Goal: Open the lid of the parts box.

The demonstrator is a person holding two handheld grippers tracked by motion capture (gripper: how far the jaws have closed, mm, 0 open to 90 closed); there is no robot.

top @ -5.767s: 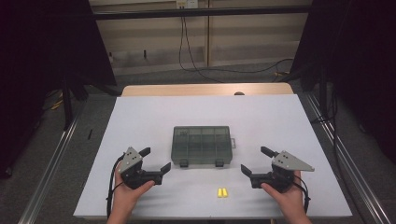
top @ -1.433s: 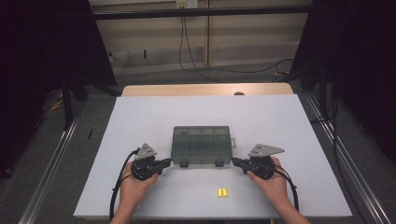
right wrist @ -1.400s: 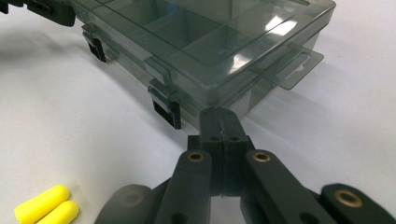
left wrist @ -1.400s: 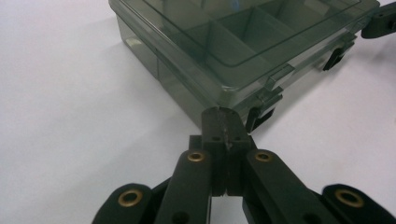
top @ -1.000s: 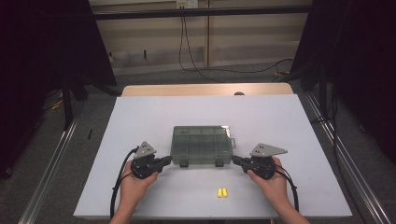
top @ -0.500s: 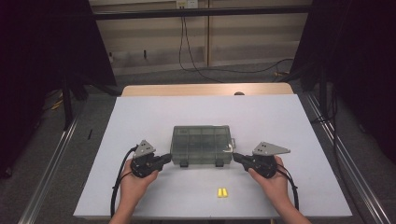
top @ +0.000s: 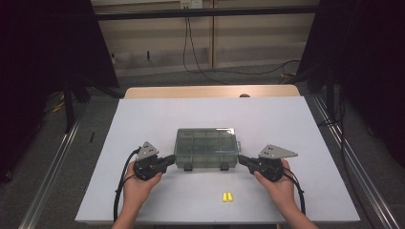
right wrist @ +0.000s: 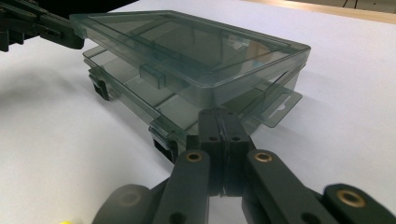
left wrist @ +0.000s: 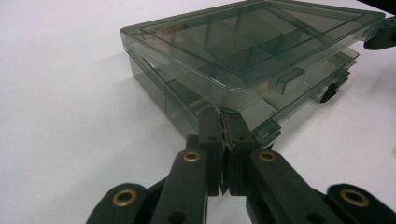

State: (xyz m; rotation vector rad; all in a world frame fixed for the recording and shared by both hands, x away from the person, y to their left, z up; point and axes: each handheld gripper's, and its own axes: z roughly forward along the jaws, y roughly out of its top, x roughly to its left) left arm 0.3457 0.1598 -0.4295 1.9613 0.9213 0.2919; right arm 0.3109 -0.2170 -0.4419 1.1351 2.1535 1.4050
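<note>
A smoke-grey see-through compartment box sits mid-table, its lid raised a little at the front, hinged at the back. My left gripper is shut, its tips wedged under the lid's front left corner with nothing between the jaws. My right gripper is shut too, its tips tucked under the lid at the front right corner. In each gripper view the other gripper's tip touches the far corner: the right one, the left one. The compartments look empty.
Two small yellow pieces lie on the white table sheet in front of the box, between the person's hands. Black latches hang loose on the box's front. A wooden table edge runs along the back.
Both grippers came in from the sides to the box's front corners. Over the last second the lid's front edge has lifted off the base.
</note>
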